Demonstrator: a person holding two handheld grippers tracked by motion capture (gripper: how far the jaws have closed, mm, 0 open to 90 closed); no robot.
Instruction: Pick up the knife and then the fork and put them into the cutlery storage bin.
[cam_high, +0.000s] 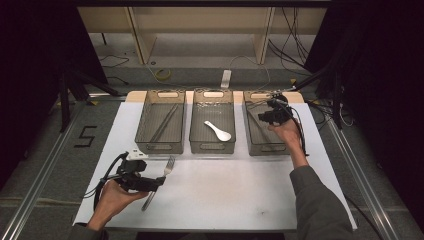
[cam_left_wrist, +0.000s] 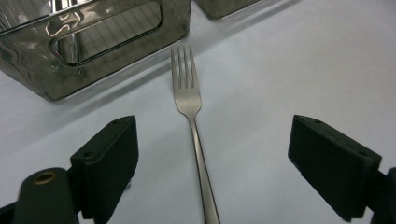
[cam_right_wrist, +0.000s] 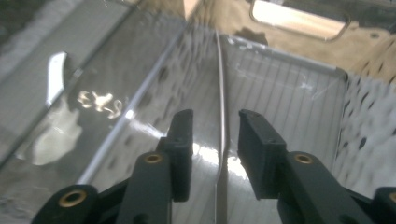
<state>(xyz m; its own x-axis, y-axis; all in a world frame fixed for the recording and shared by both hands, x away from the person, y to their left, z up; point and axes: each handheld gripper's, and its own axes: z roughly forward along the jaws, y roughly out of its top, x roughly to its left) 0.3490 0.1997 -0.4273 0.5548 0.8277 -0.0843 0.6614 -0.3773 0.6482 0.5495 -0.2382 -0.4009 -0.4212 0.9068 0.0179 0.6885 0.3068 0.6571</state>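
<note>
Left gripper view: fork (cam_left_wrist: 194, 126) flat between wide-open left tongs (cam_left_wrist: 212, 163), untouched.

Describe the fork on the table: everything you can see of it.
The fork is plain silvery metal with four tines and a long, slim handle. It lies flat on the white table cover, apart from the front of the left-hand tray, its tines pointing toward that tray. The left claw straddles the handle with its jaws wide apart, clear on both sides. Only the cover touches the fork.
</note>
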